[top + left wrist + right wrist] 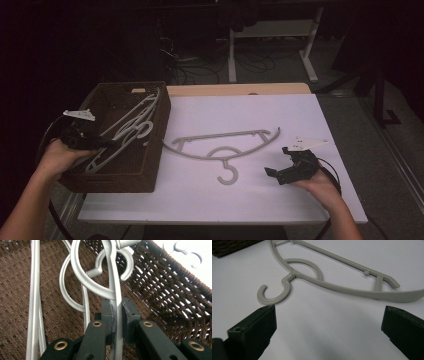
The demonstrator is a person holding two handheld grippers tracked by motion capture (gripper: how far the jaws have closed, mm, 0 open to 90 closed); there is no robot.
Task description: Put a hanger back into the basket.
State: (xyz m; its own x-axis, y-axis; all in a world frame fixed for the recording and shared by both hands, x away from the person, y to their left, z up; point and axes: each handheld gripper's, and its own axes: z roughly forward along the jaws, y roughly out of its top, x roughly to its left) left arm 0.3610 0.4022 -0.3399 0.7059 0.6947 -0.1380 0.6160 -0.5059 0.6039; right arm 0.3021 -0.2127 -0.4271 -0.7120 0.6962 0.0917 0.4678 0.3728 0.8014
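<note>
In the left gripper view, the clamped hanger [116,302] runs below the bottom edge, its far end cut off.

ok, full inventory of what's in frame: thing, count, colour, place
basket: 1, dark brown woven, left side of the table
hangers in basket: several, count unclear, light grey, tangled inside it
hanger on table: 1, light grey, flat at mid-table, hook toward the person
table: 1, white top with a wooden far edge
left gripper: 1, black, over the basket, jaws shut on a bar of one hanger in it
right gripper: 1, black, right of the hanger on the table, jaws open
hands: 2, one on each gripper
</note>
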